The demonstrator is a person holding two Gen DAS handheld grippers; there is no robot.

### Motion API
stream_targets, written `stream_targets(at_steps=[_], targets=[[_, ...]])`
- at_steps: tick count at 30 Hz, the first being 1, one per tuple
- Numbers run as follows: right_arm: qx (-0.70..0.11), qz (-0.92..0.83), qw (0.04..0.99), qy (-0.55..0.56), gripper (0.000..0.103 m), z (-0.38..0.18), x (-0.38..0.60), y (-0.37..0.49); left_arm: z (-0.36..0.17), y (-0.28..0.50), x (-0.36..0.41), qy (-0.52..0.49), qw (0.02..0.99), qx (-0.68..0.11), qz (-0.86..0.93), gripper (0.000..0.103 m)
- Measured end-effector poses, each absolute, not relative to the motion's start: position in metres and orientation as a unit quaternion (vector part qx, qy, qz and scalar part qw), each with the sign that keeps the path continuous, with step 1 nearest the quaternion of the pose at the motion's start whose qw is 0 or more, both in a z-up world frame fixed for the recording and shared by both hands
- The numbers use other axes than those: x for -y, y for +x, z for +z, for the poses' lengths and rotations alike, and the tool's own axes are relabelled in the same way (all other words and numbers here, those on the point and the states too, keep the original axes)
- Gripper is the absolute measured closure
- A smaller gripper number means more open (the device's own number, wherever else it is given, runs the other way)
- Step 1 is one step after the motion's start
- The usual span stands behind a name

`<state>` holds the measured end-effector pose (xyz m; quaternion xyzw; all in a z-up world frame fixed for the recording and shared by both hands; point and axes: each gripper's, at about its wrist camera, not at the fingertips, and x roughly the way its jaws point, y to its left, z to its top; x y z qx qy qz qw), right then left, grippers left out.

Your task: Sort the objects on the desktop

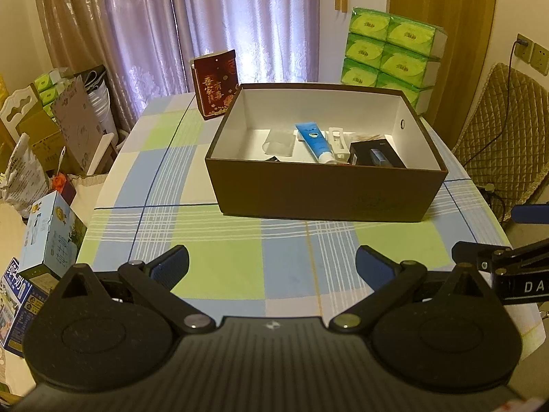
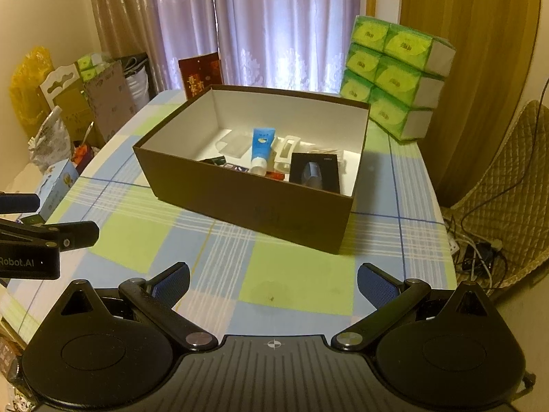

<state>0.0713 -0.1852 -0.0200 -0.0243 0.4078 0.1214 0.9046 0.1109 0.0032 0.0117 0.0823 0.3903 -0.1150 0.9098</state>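
Above checked tablecloth (image 1: 219, 240): both grippers (image 1: 272, 269) (image 2: 273, 283) spread wide, empty; box (image 1: 319, 189) holds tube (image 1: 314, 140), seemingly.

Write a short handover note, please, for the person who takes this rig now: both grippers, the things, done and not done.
Left gripper: jaws open, empty, above the near part of the table.
Right gripper: jaws open, empty, also near the table edge.
Brown box stands mid-table and holds the blue tube, white clip, black carton and some smaller items.
Checked tablecloth in front of the box shows no loose items.
Left: the red booklet stands behind the box; whether it belongs to the sorting I cannot tell.
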Motion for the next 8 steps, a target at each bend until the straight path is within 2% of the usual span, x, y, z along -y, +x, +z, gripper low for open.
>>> stream_targets(at_steps=[8], targets=[[-0.412,0.120,0.903,-0.024,0.002,-0.024,0.182,0.083,0.010,0.121,-0.006,0.084,0.910,-0.390,-0.113,0.001]])
